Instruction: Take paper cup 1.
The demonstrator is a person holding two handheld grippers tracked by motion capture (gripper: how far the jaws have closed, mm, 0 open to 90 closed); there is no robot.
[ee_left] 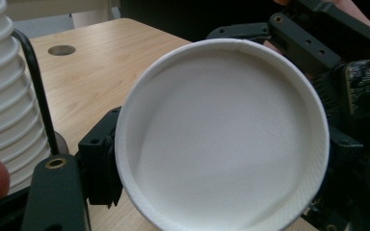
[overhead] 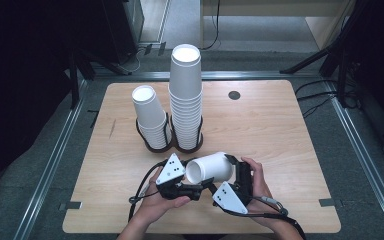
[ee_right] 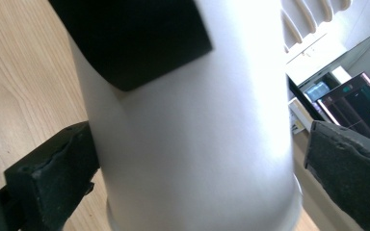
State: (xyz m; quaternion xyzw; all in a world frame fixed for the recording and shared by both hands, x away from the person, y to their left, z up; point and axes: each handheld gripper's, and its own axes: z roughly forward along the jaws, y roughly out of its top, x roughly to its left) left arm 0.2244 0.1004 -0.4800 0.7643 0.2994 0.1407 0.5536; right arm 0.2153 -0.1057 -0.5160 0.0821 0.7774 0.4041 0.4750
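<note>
Single white paper cup (overhead: 211, 167) on its side above table's (overhead: 280, 130) near edge, between both grippers, mouth toward 9 o'clock. L gripper (overhead: 192, 186) clamped on cup rim at 6 o'clock. R gripper (overhead: 233, 167): jaws spread wide, cup body between them; right pad off the cup, left pad at wall, contact unclear. Two cup stacks (overhead: 186, 95) in black wire holder (overhead: 156, 146) at 12 o'clock, well apart.

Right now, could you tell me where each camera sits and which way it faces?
High view: above the table's near side, looking forward and down; hands, both claws.
Left gripper view: on the left claw, facing the cup's mouth; a fingertip.
Right gripper view: on the right claw, facing the cup's side; own jaws.
All share the cup.
</note>
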